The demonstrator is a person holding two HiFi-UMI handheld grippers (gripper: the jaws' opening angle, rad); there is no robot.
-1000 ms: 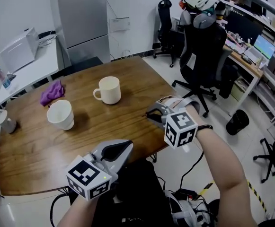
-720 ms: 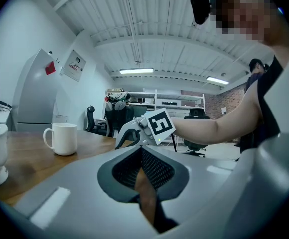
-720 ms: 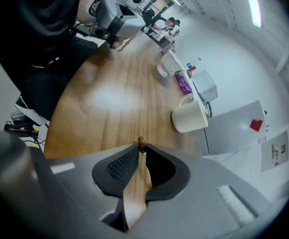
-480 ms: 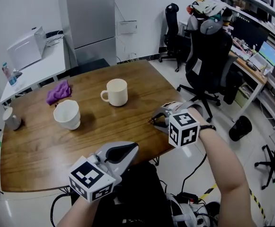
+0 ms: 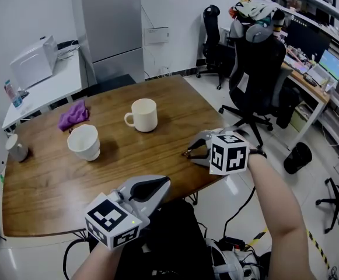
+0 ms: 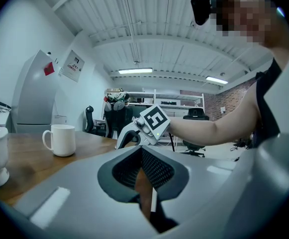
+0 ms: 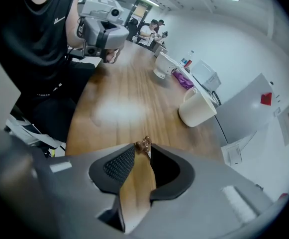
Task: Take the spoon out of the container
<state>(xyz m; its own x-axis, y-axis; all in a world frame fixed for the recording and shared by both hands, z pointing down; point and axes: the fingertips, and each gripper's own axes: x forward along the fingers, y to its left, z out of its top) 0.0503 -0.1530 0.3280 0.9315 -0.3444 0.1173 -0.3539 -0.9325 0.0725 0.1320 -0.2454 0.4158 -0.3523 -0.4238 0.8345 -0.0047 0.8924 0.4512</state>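
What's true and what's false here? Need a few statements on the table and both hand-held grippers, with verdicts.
1. The cream mug stands upright on the wooden table. True.
2. The purple cloth is stuffed inside the white cup. False: it lies on the table, past the cup.
3. The right hand-held gripper is shut on the mug. False: its jaws stand apart, having just been opening, with a small brown piece at their tips.
4. The left hand-held gripper holds nothing. True: jaws together.
5. A black office chair stands beyond the table. True.
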